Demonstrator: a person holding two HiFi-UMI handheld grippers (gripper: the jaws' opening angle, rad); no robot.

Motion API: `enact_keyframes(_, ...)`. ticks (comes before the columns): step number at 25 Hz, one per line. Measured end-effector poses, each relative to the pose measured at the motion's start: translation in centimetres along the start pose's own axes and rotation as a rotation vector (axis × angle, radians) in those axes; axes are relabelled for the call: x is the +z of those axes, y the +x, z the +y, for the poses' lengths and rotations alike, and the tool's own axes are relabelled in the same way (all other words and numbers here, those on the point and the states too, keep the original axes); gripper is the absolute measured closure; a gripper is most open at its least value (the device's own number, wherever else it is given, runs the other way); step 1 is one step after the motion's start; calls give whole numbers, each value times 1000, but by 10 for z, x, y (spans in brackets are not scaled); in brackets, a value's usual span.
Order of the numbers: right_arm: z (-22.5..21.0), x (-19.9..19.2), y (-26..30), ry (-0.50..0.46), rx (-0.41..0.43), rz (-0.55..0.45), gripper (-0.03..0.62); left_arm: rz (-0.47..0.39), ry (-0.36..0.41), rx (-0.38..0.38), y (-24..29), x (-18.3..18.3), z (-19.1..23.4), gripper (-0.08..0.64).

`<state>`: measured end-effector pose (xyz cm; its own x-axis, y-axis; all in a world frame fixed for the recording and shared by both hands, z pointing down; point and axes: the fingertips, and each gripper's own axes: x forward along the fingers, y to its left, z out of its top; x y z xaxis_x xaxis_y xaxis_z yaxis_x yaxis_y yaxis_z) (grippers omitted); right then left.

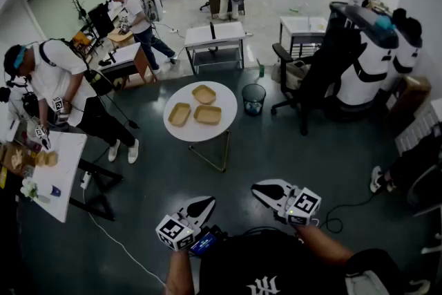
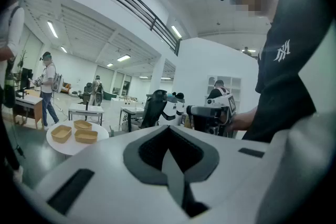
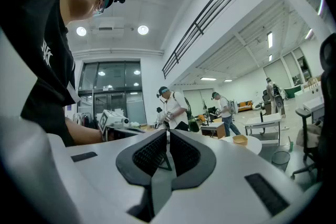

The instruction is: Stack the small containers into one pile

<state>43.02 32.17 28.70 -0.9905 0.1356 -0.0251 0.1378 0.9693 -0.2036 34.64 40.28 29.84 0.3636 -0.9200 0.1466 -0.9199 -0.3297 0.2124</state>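
Left gripper [image 1: 202, 204] and right gripper [image 1: 265, 191] hang side by side in front of the person's black shirt [image 1: 276, 266]. Both are clenched on nothing, the jaws pressed together along a single seam in each gripper view. Black-and-white square markers cover the cube [image 1: 174, 231] on the left gripper and the cube [image 1: 304, 205] on the right. The shirt bears a white monogram [image 1: 266, 284] that cannot be read. Well ahead of both grippers stands a round white table [image 1: 188, 136]. On it three small tan containers [image 1: 179, 114] [image 1: 204, 94] [image 1: 207, 115] lie close together, none stacked. A black waste bin [image 1: 253, 98] sits just beyond the table, ahead of the right gripper.
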Motion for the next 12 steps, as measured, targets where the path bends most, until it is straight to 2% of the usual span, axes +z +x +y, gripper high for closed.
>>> enact_keyframes(4,7,-9,16,33,-4,18,548,-4,12,4,-18,-14,14,558)
enact_keyframes(12,18,-9,37,7,-8,13,546,11,-47,29,-48,-29,29,558)
